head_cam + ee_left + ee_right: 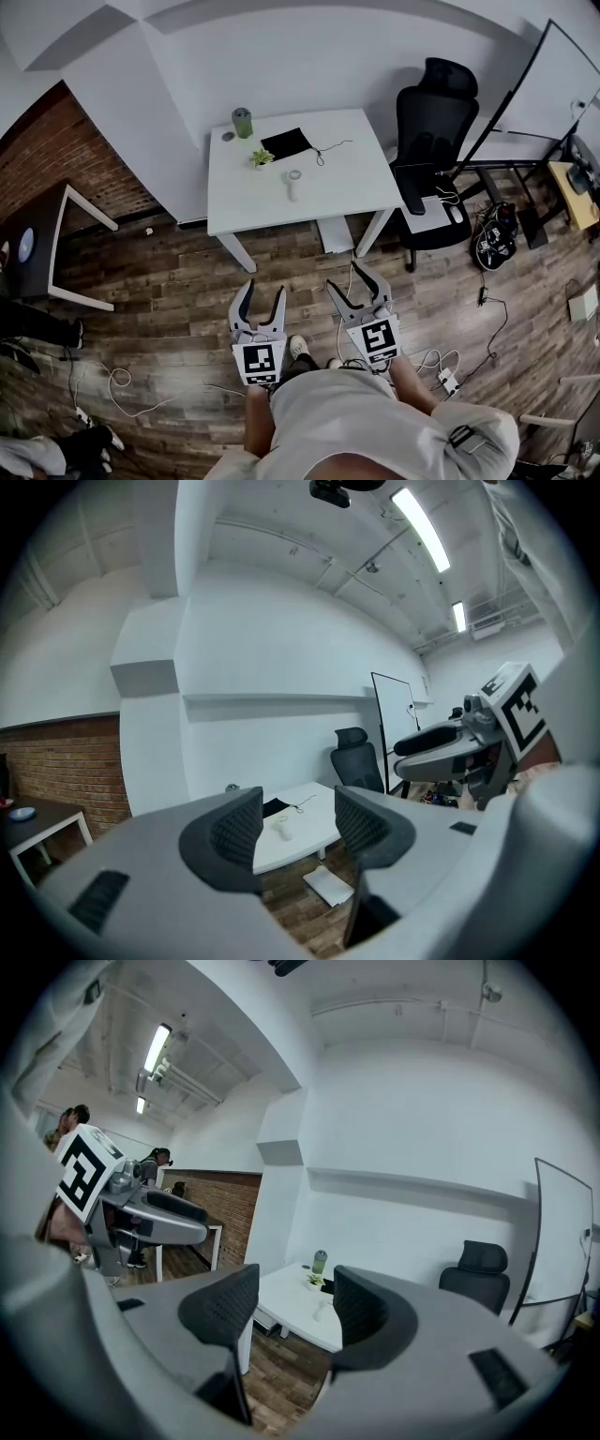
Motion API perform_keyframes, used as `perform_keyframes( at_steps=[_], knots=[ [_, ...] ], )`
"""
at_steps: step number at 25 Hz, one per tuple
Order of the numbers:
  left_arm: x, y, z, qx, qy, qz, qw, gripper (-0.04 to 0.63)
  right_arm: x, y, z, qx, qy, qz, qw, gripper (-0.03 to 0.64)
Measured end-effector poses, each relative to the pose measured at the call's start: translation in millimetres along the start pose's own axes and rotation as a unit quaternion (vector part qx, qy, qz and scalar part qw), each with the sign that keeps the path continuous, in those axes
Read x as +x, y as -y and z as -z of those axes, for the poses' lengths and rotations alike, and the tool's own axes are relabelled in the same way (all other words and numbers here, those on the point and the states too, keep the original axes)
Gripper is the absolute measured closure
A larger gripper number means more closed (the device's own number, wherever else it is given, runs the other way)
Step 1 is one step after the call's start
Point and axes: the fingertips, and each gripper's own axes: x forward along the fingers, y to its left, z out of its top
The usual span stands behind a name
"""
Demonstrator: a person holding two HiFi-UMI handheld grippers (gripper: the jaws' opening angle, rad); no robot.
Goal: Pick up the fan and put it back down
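You stand on the wooden floor (169, 281), well apart from the bench (356, 183), so neither gripper can reach anything yet. The fan (292, 184), small and white, lies flat near the middle of the bench top, in the upper centre of the head view. Its handle points toward the lower edge of the frame, which I judge gives you an easy side to take it from.

The left gripper (262, 289) and the right gripper (345, 277) are side by side at the lower centre of that view, both pointing at the bench. Each has its jaws apart by a moderate gap and holds nothing; in each gripper view only the far bench shows between the pads.

A green cup (243, 122), a small plant (261, 157) and a black pad (287, 143) sit behind the fan, toward the top of the frame. The plant is the nearest to it, so a grasp from the near edge looks safer.
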Motion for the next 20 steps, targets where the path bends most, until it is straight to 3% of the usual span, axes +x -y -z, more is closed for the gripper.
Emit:
perform_keyframes(
  at_steps=[13,20],
  knots=[
    [34.9,-49.9,9.8,0.002,0.004,0.042,0.9991,0.365,53.0,5.6,-5.1,-0.003,-0.020,0.049,0.999,0.370],
    [49.3,-68.2,18.7,-0.003,0.002,0.052,0.9987,0.365,78.9,-11.7,-3.2,-0.002,-0.031,0.041,0.999,0.370]
  ],
)
